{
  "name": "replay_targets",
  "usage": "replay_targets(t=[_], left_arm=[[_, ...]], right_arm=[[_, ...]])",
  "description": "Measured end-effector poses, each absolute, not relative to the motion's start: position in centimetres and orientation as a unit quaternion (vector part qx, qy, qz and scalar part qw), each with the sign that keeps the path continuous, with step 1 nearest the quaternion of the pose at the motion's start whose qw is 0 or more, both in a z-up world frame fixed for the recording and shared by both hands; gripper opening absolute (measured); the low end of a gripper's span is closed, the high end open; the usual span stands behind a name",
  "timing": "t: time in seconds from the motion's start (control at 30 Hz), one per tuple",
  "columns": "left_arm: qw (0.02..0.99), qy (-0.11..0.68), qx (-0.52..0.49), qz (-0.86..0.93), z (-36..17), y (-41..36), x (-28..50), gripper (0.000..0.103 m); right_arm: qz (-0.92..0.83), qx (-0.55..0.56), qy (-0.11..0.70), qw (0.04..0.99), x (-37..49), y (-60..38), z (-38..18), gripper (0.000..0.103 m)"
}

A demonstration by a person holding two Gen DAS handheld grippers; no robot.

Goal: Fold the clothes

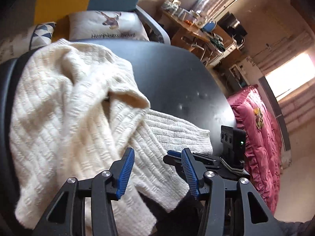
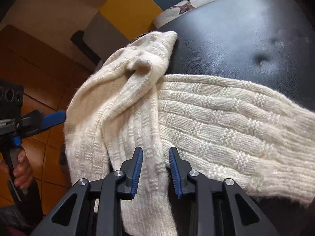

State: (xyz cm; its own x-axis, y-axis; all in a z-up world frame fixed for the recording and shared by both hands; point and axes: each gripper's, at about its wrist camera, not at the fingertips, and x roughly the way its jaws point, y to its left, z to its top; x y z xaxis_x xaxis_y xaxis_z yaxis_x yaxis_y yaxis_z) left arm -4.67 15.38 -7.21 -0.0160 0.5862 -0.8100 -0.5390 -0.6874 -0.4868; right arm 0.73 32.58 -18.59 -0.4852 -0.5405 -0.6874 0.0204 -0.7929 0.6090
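Now the cream cable-knit wool sweater [image 2: 196, 118] is lying across the black leather seat [image 2: 246, 29], sleeve running rightward; right gripper [image 2: 155, 169] is pinching its fold, left gripper [image 1: 157, 169] hovering spread, empty.

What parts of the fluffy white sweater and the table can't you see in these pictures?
- Cream knitted sweater: in the left wrist view its near hem is covered by the left gripper with blue-padded fingers.
- Same sweater's sleeve end: cut off by the right wrist view's right edge.
- Round black leather-topped table: its near part lies under the sweater; legs out of frame.
- Right gripper: whether it pinches the fabric is unclear.
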Motion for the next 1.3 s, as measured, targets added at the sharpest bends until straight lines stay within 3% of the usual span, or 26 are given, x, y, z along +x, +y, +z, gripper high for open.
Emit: replay_targets(t=[0.17,0.63,0.7,0.83,1.0,1.13,1.3], left_arm=[[0.354,0.017,-0.661,0.661,-12.3,19.7,-5.8,0.047],[0.314,0.067,-0.706,0.632,-15.6,21.8,-6.3,0.047],[0.310,0.088,-0.694,0.643,-15.7,21.7,-6.1,0.019],[0.327,0.025,-0.686,0.649,-15.7,19.5,-6.5,0.010],[0.390,-0.061,-0.624,0.674,-12.3,15.8,-6.4,0.007],[0.419,-0.110,-0.537,0.724,-5.3,11.5,-7.9,0.006],[0.391,-0.066,-0.504,0.767,-0.8,8.6,-9.0,0.005]], right_arm=[[-0.832,0.459,-0.220,0.218,0.8,30.2,-17.8,0.029],[-0.825,0.443,-0.218,0.274,1.4,27.0,-17.2,0.029],[-0.819,0.451,-0.225,0.273,1.4,27.1,-17.4,0.029],[-0.816,0.453,-0.237,0.271,2.1,28.6,-16.7,0.029],[-0.845,0.429,-0.246,0.205,2.4,32.0,-15.5,0.029],[-0.865,0.444,-0.201,0.119,0.4,32.9,-15.7,0.029],[-0.852,0.480,-0.196,0.068,-1.7,33.2,-18.3,0.029]])
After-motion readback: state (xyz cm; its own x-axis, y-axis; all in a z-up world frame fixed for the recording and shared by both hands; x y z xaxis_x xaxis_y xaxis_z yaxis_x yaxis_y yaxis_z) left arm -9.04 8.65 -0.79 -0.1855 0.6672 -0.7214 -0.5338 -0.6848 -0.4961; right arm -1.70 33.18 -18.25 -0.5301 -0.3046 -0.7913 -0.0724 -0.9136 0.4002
